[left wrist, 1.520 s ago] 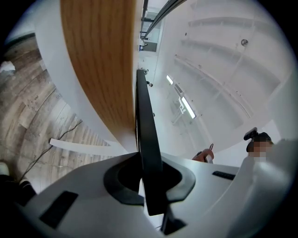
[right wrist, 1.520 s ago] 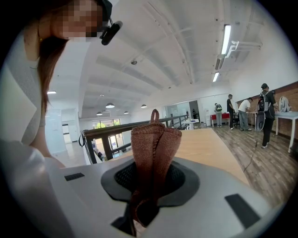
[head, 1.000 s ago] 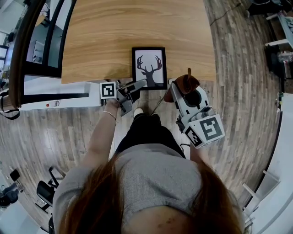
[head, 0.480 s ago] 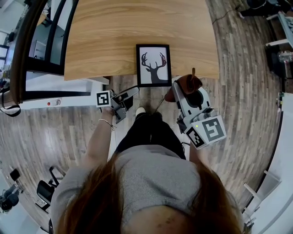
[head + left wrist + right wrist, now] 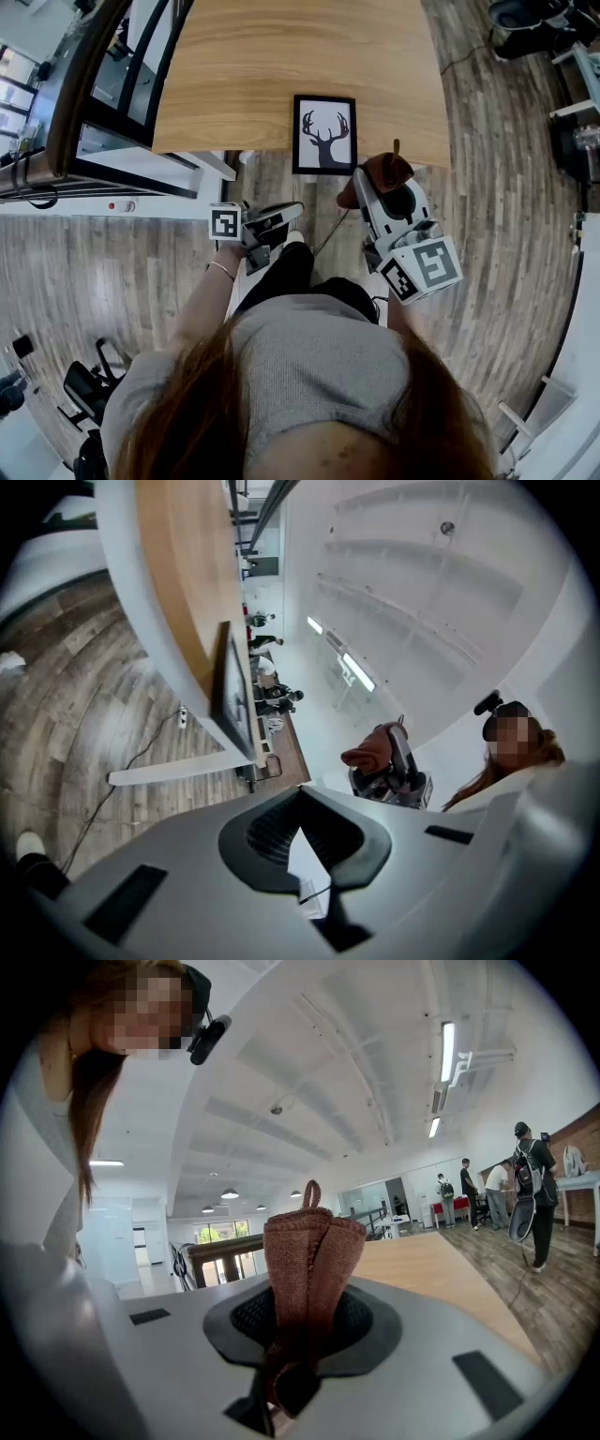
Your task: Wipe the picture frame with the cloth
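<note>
I count one picture frame [image 5: 324, 134], one cloth [image 5: 380, 173], one table [image 5: 281, 75] and my two grippers.

The picture frame sits at the table's near edge, in the upper middle of the head view. It has a thin black border around a white sheet, and on the sheet is a dark stag's head with branching antlers. In my left gripper view I see it nearly edge-on [image 5: 234, 700], a dark slab against the wood.

The cloth [image 5: 309, 1260] is reddish-brown and woven, folded into a thick wad with a small loop at its top. My right gripper [image 5: 300, 1335] pinches its lower part, and the rest stands up above the jaws. In the head view that gripper [image 5: 375, 187] is just below and right of the frame, off the table's edge.

My left gripper [image 5: 281, 214] is lower left of the frame and apart from it. Its jaws [image 5: 302, 846] have just closed together with nothing between them.
</note>
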{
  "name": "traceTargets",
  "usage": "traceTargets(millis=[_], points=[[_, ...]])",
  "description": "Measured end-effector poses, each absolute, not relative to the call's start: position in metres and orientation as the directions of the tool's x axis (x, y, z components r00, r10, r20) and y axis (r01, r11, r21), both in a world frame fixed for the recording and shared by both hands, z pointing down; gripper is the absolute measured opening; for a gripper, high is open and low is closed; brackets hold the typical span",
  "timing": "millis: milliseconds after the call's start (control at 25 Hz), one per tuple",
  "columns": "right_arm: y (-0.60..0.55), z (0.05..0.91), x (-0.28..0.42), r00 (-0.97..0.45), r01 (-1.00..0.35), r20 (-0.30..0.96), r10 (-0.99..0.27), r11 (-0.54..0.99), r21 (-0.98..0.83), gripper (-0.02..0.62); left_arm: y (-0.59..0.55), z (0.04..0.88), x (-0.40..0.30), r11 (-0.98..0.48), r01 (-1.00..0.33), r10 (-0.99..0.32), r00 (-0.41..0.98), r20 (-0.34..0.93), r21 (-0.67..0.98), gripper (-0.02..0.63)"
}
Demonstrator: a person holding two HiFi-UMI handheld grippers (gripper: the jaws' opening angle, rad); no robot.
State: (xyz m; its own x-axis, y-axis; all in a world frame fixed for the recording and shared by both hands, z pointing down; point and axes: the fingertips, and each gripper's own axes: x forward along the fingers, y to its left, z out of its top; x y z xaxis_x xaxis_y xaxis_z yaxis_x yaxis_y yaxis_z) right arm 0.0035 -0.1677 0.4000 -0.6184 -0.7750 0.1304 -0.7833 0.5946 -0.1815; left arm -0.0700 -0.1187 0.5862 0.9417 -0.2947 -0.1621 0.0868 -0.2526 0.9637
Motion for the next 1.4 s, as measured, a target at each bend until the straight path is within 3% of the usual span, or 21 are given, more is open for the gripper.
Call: traceTargets(millis=[160, 400, 600, 760, 1160, 1400], points=[[-0.134, 0.381, 0.012, -0.635, -0.769, 0.086, -0.768, 0.618, -0.166, 0.097, -0.094, 0.555, -0.044, -0.36, 0.039, -0.273, 0.951, -0.145, 0.932, 0.008], [-0.044, 0.361, 0.035, -0.648, -0.756, 0.036, -0.76, 0.637, -0.154, 0.097, -0.046, 0.502, -0.017, -0.469, -0.167, -0.422, 0.905, -0.054, 0.868, 0.008], [0.049, 0.357, 0.058, -0.65, -0.753, 0.024, -0.759, 0.64, -0.154, 0.097, 0.024, 0.46, 0.0, -0.488, -0.172, -0.529, 0.838, -0.134, 0.856, 0.009], [0.109, 0.355, 0.063, -0.665, -0.741, 0.02, -0.747, 0.655, -0.146, 0.097, 0.09, 0.45, 0.014, -0.578, -0.312, -0.553, 0.83, -0.08, 0.754, 0.009], [0.161, 0.324, 0.048, -0.618, -0.776, -0.062, -0.784, 0.62, -0.116, 0.097, 0.139, 0.402, -0.022, -0.539, -0.526, -0.752, 0.653, -0.094, 0.658, 0.009], [0.178, 0.304, 0.043, -0.591, -0.798, -0.105, -0.8, 0.598, -0.068, 0.097, 0.146, 0.381, -0.032, -0.488, -0.731, -0.831, 0.556, 0.001, 0.477, 0.009]])
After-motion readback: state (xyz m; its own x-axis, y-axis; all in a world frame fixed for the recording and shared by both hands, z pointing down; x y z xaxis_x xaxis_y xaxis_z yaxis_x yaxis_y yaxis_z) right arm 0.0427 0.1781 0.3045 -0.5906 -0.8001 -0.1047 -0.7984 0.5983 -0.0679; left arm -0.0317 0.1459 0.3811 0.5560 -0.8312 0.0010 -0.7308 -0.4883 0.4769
